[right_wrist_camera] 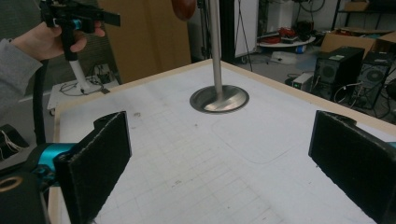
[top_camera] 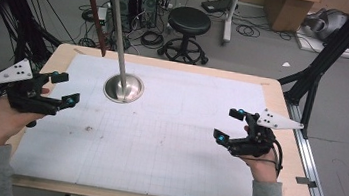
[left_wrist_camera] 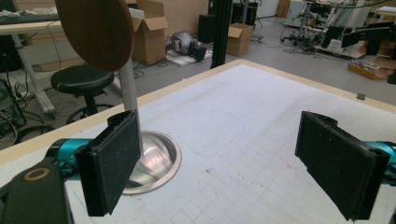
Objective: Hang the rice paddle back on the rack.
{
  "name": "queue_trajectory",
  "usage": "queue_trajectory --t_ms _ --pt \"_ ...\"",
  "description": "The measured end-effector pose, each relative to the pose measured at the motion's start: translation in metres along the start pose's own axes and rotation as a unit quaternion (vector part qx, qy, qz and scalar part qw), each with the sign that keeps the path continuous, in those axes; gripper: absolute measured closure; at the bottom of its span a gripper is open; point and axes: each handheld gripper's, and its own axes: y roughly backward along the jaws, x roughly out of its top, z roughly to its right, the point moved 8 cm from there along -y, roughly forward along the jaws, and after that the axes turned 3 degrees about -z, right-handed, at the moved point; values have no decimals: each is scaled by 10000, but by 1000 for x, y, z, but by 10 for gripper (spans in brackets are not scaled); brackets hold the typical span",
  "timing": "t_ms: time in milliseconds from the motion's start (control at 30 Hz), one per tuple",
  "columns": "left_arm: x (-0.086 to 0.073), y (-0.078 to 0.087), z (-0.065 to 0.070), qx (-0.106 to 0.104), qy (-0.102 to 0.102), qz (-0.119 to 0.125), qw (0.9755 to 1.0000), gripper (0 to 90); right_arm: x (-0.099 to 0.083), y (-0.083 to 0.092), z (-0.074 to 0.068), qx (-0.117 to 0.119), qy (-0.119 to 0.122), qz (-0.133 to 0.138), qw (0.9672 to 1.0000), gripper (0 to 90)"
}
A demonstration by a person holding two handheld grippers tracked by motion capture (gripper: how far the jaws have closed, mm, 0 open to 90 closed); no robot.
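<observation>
Cluttered lab floor, with a stool [top_camera: 188, 23], boxes and cables, lies beyond a pale gridded worktop [top_camera: 182, 144] edged in wood. On the worktop's far left part stands a metal stand [top_camera: 123, 87]: a round dished base flat on the sheet, with a thin pole [top_camera: 119, 26] rising upright from its middle. Up beside the pole hangs a dark wooden paddle [top_camera: 96, 18], long and narrow in the high view, a broad oval in the left gripper view [left_wrist_camera: 95, 30].

The left claw [top_camera: 65, 88] hovers at the left edge of the worktop, near the stand, which lies just ahead of it and toward the middle of the worktop. Its jaws stand wide apart with nothing between them; in the left gripper view the base [left_wrist_camera: 154, 161] sits right behind its left pad. The right claw [top_camera: 227, 123] hovers near the right edge, well apart from the stand, and is also spread wide and empty, pointed across the sheet toward the base [right_wrist_camera: 219, 99].

By my reading, the left claw is the nearer one, and any grasp of the pole would have to close across its vertical axis.
</observation>
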Motion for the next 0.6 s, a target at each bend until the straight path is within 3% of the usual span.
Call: queue_trajectory --t_ms 300,433,600 --pt "-24 2 -2 157 93 -193 9996 148 -4 -8 3 -38 1 -145 9999 43" --pt "-24 6 -3 343 -15 -42 9994 149 -5 -9 3 -28 3 -173 9998 43" --pt "-24 10 -1 348 -54 10 9994 149 -6 -7 3 20 -2 -144 9999 42"
